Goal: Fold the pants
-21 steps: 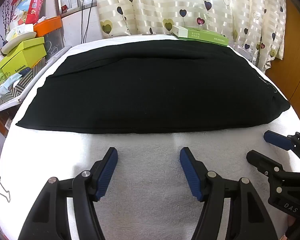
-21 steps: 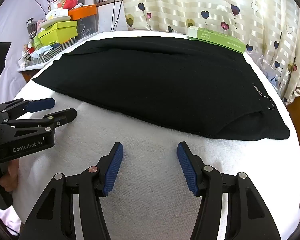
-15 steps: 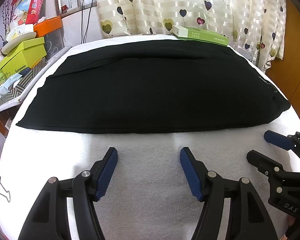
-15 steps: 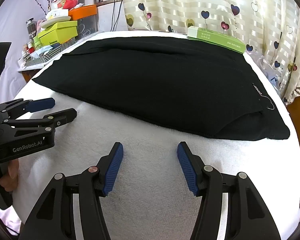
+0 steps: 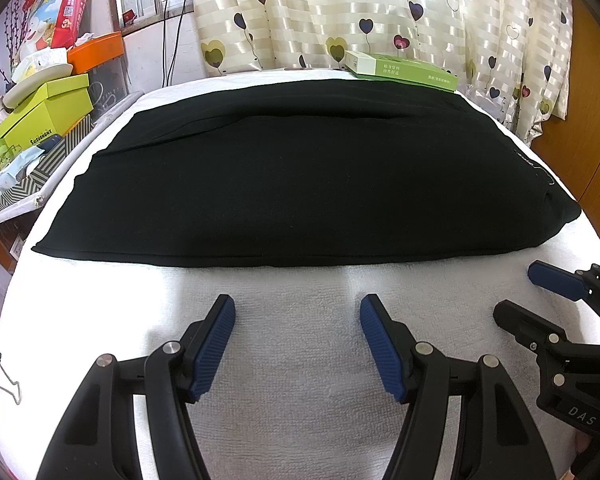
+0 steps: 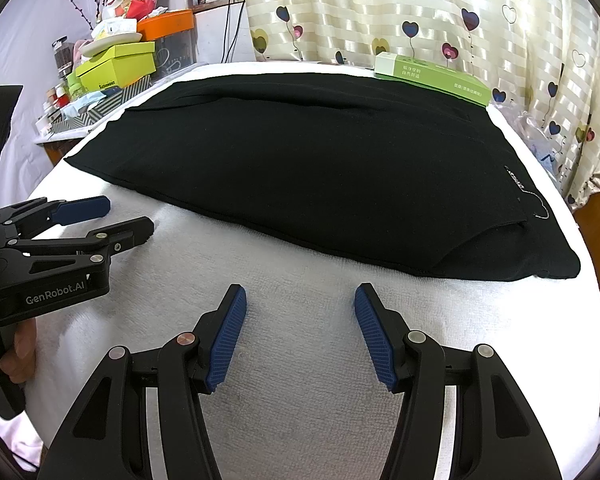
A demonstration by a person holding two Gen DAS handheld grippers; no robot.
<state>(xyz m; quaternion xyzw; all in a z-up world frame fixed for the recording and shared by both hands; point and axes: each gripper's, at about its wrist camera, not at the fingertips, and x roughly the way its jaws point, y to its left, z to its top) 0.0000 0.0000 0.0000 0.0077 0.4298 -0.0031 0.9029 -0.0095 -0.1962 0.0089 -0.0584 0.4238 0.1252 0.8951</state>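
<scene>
Pants: black, lying flat and lengthwise across the white towel-covered table; apparently already doubled leg on leg, with a second layer edge showing at the right end.
Remaining: by judgement, the crosswise folds are not yet done.
Left gripper: jaws spread, empty, hovering near the pants' front edge.
Right gripper: jaws spread, empty, likewise short of the cloth.
Writing: "GenRobot.AI" on the left gripper's body; "DAS" on the right's; small white lettering on the pants, unreadable; green box with print too small to read.
</scene>
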